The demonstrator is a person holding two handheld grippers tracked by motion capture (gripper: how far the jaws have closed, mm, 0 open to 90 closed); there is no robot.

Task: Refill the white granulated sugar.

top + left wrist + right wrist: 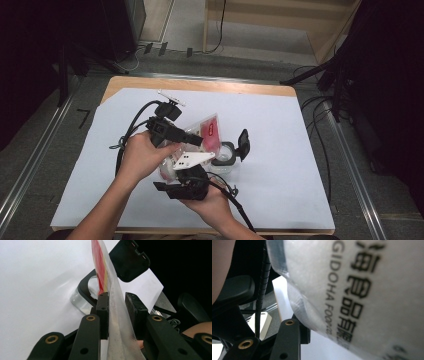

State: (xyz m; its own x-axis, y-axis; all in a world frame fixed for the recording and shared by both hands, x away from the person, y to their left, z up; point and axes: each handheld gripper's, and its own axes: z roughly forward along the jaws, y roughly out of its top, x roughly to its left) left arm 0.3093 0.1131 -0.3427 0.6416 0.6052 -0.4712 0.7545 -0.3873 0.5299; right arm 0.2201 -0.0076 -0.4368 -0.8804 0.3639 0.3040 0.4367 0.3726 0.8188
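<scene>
I have the plastic bag (pixel 207 134) up off the table, held over the open clear jar (pixel 223 159) near the middle of the white sheet. My left gripper (pixel 117 312) has its fingers (pixel 103 315) pressed together on the bag's thin upper film, pinching it edge-on. From the right gripper (pixel 186 184) I see the bag's printed, powder-filled belly right against the lens; I cannot tell whether those fingers are closed on it.

I judge the bag soft and floppy, its film slick, its contents loose and shifting, so it will sag wherever it is unsupported. The flat sealed edge is the best hold, with support under the full part.

The table (pixel 280 92) is covered in smooth white paper, lightly creased. Beyond it are a grey floor, cables and dark stands.
</scene>
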